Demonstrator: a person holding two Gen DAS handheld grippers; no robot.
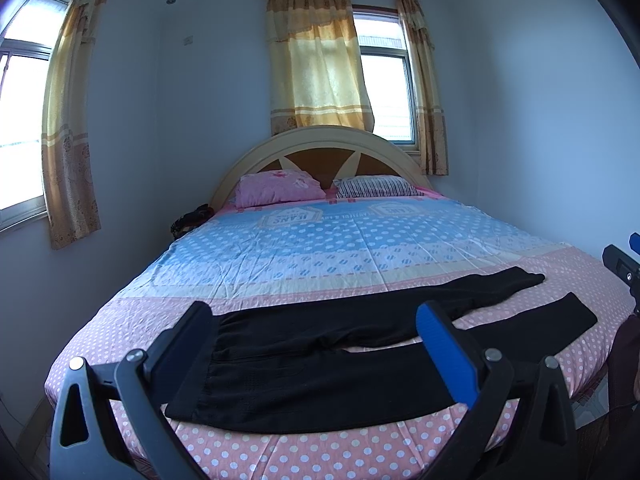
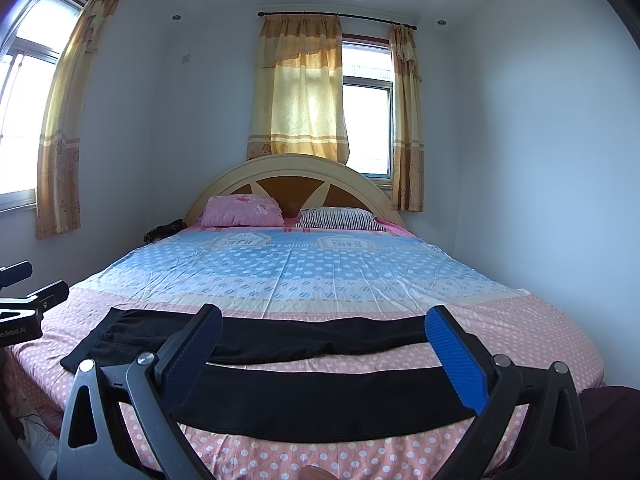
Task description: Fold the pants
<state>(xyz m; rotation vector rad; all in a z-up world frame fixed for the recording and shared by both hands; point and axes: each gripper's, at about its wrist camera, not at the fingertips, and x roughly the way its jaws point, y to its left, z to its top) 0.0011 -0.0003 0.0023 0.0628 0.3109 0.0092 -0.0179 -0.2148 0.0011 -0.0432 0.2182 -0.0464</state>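
Where the pink polka-dot sheet covers the near end of the bed (image 1: 132, 320), a pair of black knit pants (image 1: 304, 384) lies flat, waistband to the left, its two legs splayed apart toward the right. Farther up, the blue band of the sheet carries upside-down badges reading "JEANS" (image 1: 290, 216). The near leg runs close to the mattress's near edge; the far half of the bed is bare sheet. The left hand-held gripper (image 1: 316, 350) and the right hand-held gripper (image 2: 324, 354) both hang spread wide above the pants, grasping nothing.
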